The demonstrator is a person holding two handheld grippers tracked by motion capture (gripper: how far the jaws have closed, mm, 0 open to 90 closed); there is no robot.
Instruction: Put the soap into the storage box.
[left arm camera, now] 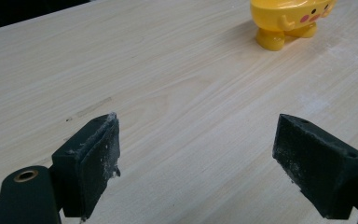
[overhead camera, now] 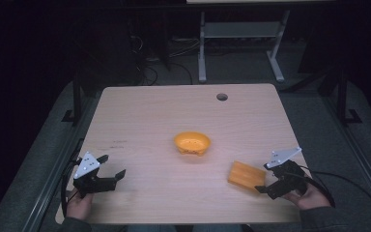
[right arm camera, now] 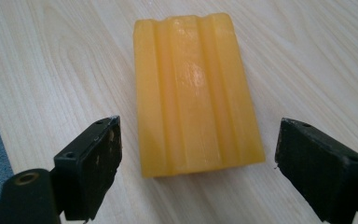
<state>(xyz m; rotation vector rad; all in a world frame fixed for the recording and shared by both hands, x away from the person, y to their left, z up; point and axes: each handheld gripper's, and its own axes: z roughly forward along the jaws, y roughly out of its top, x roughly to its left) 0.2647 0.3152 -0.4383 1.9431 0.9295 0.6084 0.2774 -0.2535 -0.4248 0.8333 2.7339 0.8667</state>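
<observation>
Dim and cluttered behind, the room falls away into shadow past a pale wooden surface (overhead camera: pixel 140 116) with a round cable hole (overhead camera: pixel 221 96) near its far edge and the white legs of another desk (overhead camera: pixel 202 48) beyond.

At the near right corner, the right hand-held gripper (overhead camera: pixel 265 186) sits in a person's hand with its jaws spread wide, nothing between them. Just ahead of those jaws lies an orange block (overhead camera: pixel 246 176), flat on the wood and apart from both pads. Seen along the right hand-held gripper (right arm camera: pixel 196 158), the block (right arm camera: pixel 196 93) is a waxy, slightly translucent bar, longer than it is broad, with raised ridges and shallow grooves running its whole length and a faint sheen on top. Its near end falls between the two open jaws without touching either.

At the near left corner, the left hand-held gripper (overhead camera: pixel 113 166) is also gaping wide and empty, its worn pads over bare wood in its own view (left arm camera: pixel 196 154).

Out toward the middle of the surface stands a small yellow bowl (overhead camera: pixel 192 143), well apart from both grippers. From above its hollow looks empty. From the left it (left arm camera: pixel 291 18) shows stubby feet, little arms and pink cheeks, like a cartoon figure.
</observation>
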